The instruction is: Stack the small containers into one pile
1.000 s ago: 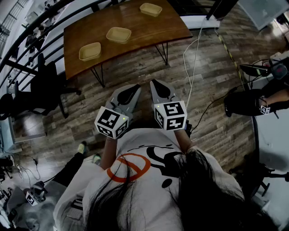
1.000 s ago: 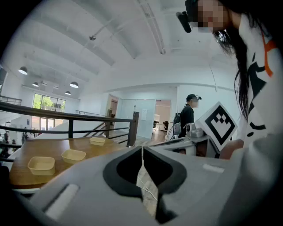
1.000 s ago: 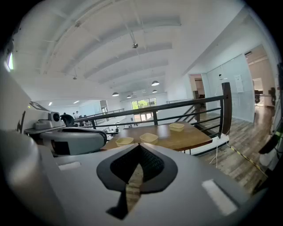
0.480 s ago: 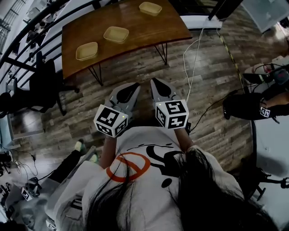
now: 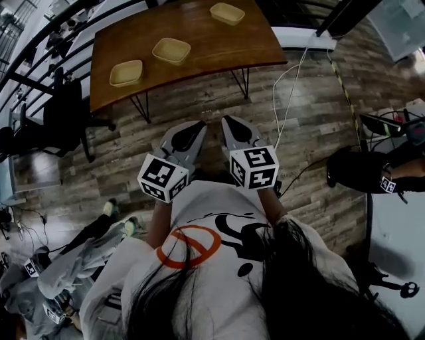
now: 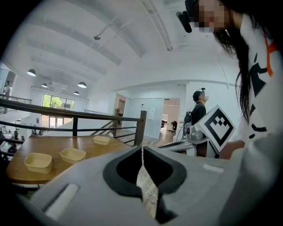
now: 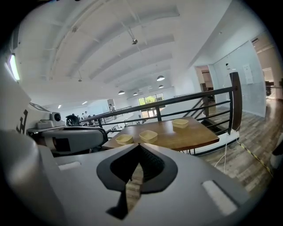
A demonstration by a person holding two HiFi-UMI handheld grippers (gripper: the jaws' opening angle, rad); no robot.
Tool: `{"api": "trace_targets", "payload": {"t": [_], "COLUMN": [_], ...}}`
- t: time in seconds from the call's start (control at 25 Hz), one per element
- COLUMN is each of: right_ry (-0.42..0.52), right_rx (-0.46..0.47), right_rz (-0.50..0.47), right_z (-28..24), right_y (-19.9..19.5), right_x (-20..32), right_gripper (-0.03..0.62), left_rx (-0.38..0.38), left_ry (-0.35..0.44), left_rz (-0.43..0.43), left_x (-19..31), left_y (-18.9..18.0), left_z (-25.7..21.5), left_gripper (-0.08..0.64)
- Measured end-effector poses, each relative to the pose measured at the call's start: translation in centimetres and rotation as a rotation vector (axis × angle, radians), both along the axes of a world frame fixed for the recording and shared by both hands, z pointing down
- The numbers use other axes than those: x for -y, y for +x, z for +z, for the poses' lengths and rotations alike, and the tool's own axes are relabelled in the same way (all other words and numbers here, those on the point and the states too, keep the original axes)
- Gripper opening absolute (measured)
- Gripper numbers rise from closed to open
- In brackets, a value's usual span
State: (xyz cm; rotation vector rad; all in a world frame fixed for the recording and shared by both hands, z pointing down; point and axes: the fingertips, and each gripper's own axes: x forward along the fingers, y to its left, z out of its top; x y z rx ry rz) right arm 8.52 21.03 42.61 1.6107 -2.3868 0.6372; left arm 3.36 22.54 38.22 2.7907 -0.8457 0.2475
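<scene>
Three small containers are seen set out singly, unstacked and well apart from one another, on the wooden table (image 5: 199, 40) that fills the upper left and upper middle of the head view. The leftmost container (image 5: 126, 73) is placed near the table's left end, the middle container (image 5: 171, 50) is found up and to the right of it, and the third container (image 5: 227, 13) is set close to the top edge of the frame. All three are shown upright and empty. The left gripper (image 5: 200, 126) and the right gripper (image 5: 225, 121) are held side by side at the centre of the frame, close to the person's chest and above the plank floor (image 5: 199, 99), well apart from the table and pointed toward it. In the left gripper view the fingers are shown closed, the tips pressed together with nothing caught between them; the table and the containers are seen at the lower left. In the right gripper view the fingers are likewise brought together and empty, and the containers are lined up just above them in the middle of the frame. A black railing (image 7: 236, 106) is seen beyond the table, and a white cable (image 5: 285, 99) is trailed across the floor at the upper right.
</scene>
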Motion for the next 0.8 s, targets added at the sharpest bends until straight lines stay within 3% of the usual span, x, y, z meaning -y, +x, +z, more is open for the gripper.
{"api": "trace_targets", "payload": {"t": [0.44,0.8], "right_ry": [-0.051,-0.088], "right_rx": [0.025,0.03], "right_rz": [-0.021,0.057], "right_z": [2.3,3.5], "right_y": [-0.8,-4.7], "right_x": [5.2,16.2], "right_gripper": [0.023,0.023], "left_rx": [0.045,0.049], "left_ry": [-0.035,-0.039], "left_rz": [-0.013,0.077], "left_x": [4.6,16.7], "left_y": [-0.7,-4.7], "left_z": [2.2,2.4], "left_gripper": [0.0,0.0]}}
